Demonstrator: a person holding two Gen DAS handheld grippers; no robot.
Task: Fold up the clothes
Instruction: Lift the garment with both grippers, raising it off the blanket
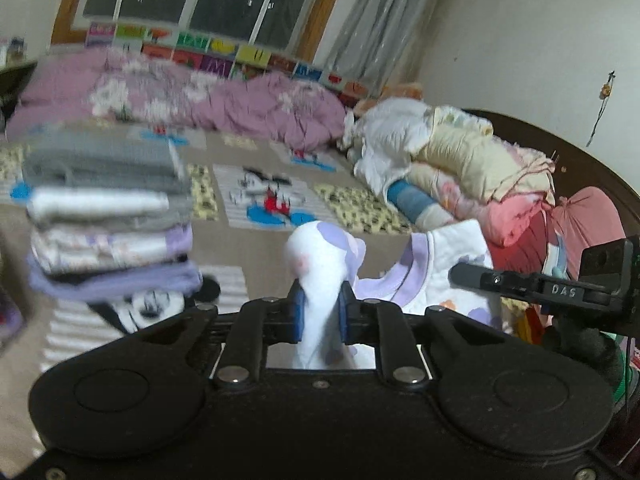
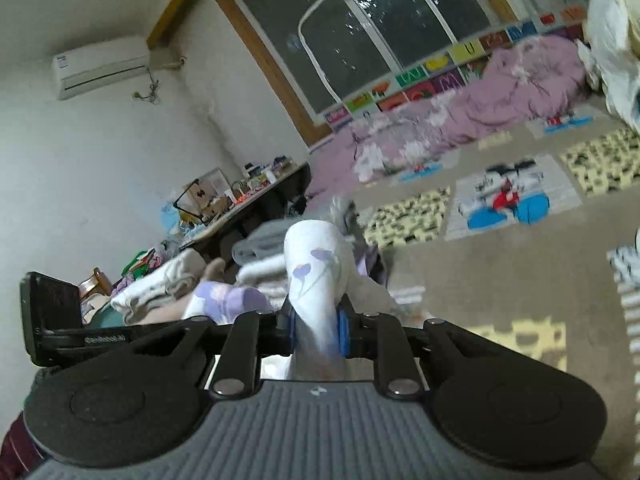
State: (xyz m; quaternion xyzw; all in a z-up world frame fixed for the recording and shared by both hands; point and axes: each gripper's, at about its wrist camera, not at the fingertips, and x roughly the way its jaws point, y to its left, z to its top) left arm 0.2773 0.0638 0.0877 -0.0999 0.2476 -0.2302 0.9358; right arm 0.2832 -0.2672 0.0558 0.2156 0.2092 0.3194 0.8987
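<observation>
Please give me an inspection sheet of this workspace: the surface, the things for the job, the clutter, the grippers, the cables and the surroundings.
Surface: bed sheet with cartoon patches.
Job's things: white garment with purple flowers, held up; stack of folded clothes to the left in the left wrist view.
Clutter: pink quilt along the window side; heap of unfolded clothes; crowded side table.
Grippers: left gripper shut on the garment; right gripper shut on the same garment.
Cables: a wire below the air conditioner.
Surroundings: dark window, plastic-covered curtain, white walls.
</observation>
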